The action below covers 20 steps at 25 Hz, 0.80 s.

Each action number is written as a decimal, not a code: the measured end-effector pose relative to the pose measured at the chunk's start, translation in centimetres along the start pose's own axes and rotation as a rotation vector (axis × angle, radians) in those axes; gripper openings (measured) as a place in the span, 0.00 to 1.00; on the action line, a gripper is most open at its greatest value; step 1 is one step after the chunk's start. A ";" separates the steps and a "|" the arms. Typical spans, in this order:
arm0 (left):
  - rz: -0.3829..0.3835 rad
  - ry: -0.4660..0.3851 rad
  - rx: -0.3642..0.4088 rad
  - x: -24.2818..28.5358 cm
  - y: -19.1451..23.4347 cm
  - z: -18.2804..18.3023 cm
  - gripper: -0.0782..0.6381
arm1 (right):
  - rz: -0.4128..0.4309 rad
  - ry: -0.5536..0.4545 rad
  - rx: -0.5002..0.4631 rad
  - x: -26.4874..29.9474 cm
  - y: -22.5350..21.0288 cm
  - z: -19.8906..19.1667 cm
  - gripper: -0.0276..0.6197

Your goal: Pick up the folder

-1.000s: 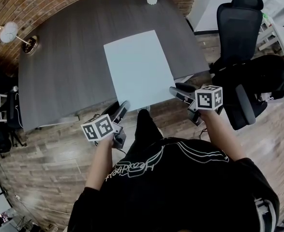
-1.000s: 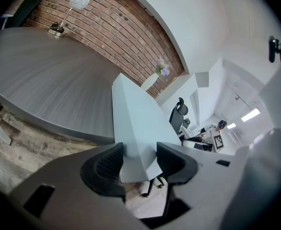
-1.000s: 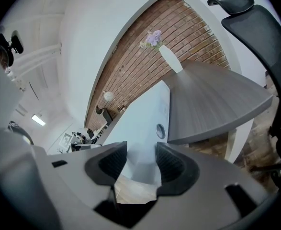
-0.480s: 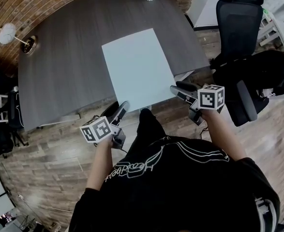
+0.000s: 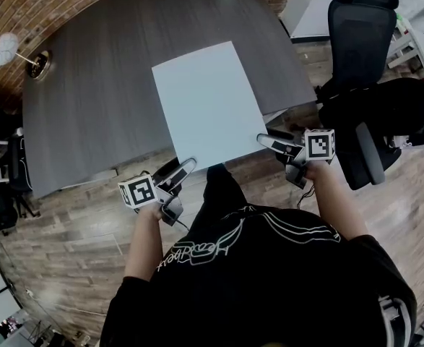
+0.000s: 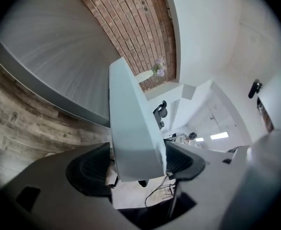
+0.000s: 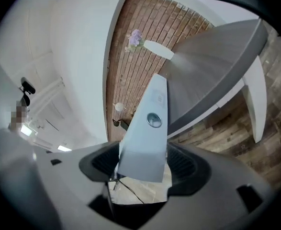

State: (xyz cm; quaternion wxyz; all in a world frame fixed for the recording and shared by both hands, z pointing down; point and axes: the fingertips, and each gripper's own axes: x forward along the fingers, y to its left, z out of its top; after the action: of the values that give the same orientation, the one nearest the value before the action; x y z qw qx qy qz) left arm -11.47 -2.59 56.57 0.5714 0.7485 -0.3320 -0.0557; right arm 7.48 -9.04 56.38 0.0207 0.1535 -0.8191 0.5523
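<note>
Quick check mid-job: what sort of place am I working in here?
Most likely an office or meeting room. A large dark grey table stands in front of a brick wall, with a black swivel office chair beside it, on wood-plank flooring.

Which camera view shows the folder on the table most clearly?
The head view: the whole folder lies flat on the table, all four edges visible. Both gripper views show it from its near end, steeply foreshortened.
</note>
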 end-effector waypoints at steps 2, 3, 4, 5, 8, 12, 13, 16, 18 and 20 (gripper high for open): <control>-0.025 0.008 -0.058 0.2 0.3 -0.2 0.58 | 0.033 0.005 0.014 0.4 0.3 0.1 0.45; -0.037 0.008 -0.096 0.4 0.4 -0.3 0.58 | 0.043 0.007 0.017 0.5 0.4 0.1 0.45; -0.047 0.007 -0.128 0.5 0.6 -0.4 0.58 | 0.052 0.007 0.021 0.6 0.4 0.2 0.45; -0.053 0.007 -0.148 0.5 0.7 -0.5 0.58 | 0.059 0.007 0.025 0.7 0.3 0.2 0.45; -0.073 0.007 -0.160 0.7 0.8 -0.4 0.58 | 0.064 0.013 0.040 0.9 0.1 0.0 0.45; -0.075 0.006 -0.138 0.7 0.9 -0.3 0.56 | 0.066 0.014 0.030 0.9 0.0 0.1 0.45; -0.071 0.006 -0.138 0.8 0.9 -0.3 0.56 | 0.066 0.014 0.028 0.9 0.0 0.0 0.45; -0.067 -0.004 -0.146 0.9 0.8 -0.6 0.56 | 0.056 0.012 0.023 0.7 -0.1 -0.1 0.45; -0.061 -0.014 -0.143 0.8 0.8 -0.5 0.55 | 0.048 0.007 0.021 0.6 0.0 -0.1 0.45; -0.071 -0.018 -0.139 0.6 0.5 -0.4 0.55 | 0.047 0.005 0.019 0.7 0.3 -0.1 0.45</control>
State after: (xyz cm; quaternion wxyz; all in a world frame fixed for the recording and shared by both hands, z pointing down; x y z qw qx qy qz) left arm -11.05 -2.67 57.37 0.6164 0.7179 -0.3059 -0.1056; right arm 6.70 -8.96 56.27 0.0083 0.1328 -0.8171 0.5610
